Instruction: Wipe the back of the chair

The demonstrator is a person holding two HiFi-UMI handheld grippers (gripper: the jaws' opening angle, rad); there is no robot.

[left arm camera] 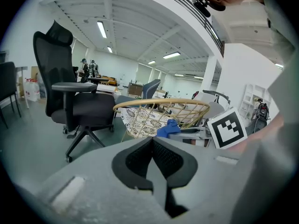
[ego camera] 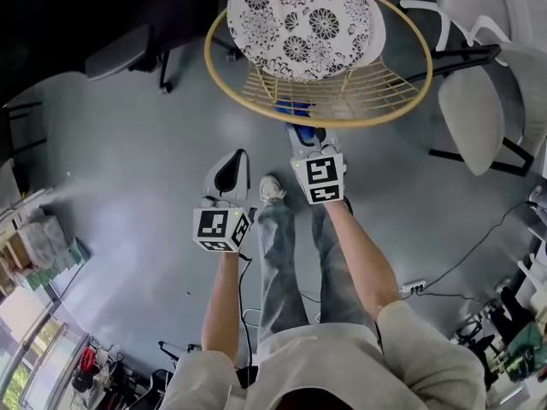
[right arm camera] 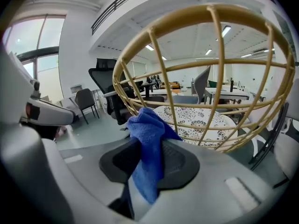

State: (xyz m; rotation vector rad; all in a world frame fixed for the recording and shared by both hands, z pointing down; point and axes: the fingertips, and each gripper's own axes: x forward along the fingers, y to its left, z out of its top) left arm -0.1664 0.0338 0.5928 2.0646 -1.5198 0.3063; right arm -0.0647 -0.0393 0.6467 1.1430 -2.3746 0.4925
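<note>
Stands behind the chair (ego camera: 376, 120), facing its curved back from the outside. Pinches a blue cloth (right arm camera: 148, 134) in the right gripper (right arm camera: 148, 160), jaws pressed together on the fold, with a tuft poking up in front and a tail hanging below. Holds that gripper straight ahead of the body, tip just short of the top rim (right arm camera: 187, 17), cloth near the bars (right arm camera: 219, 55) or perhaps touching them; cannot tell which. Carries the left gripper (ego camera: 229, 173) lower and off to the left, jaws together on nothing, well back from the chair. Looks through the bars to a patterned cushion (ego camera: 299, 20) on the seat beyond. By the look of it, wiping barely begun or about to begin. Calls for a short push forward to seat the cloth, then sideways strokes, since the rim runs left to right across the line of reach and curves away at both ends. Falls to the right gripper, the nearer one and the only one with cloth.
</note>
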